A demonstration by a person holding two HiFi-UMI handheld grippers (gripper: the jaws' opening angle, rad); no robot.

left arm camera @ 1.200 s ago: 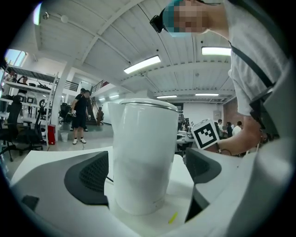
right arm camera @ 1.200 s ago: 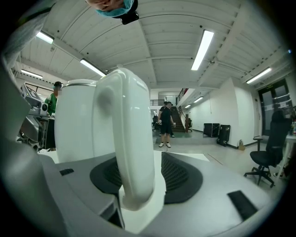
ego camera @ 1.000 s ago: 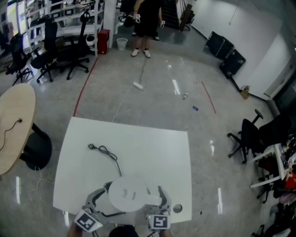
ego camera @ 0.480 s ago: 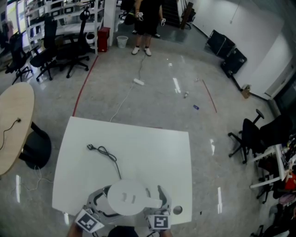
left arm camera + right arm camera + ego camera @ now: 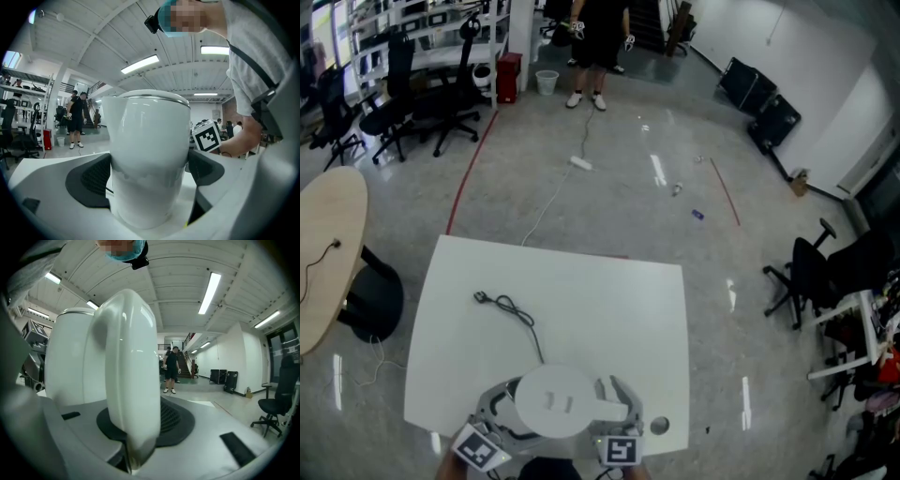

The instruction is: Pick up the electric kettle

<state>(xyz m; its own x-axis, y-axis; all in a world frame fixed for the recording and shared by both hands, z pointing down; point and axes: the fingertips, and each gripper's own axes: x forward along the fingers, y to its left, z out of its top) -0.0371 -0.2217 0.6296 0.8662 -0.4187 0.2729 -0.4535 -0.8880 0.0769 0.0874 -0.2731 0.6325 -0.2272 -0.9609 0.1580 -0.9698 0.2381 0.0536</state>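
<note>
One kettle (image 5: 553, 403) fills left tongs (image 5: 149, 171), just-closing right tongs (image 5: 138, 422).

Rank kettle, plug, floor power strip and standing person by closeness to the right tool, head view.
1. Kettle: handle between the right tool's jaws, which have just been closing.
2. Plug, left on the table.
3. Power strip, floor beyond it.
4. Person, far back.

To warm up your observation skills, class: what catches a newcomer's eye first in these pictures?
A white electric kettle at the white table's near edge, its body clamped by the left tool, its handle between the right tool's jaws, which have just been closing. A black power cord lies beyond it.
</note>
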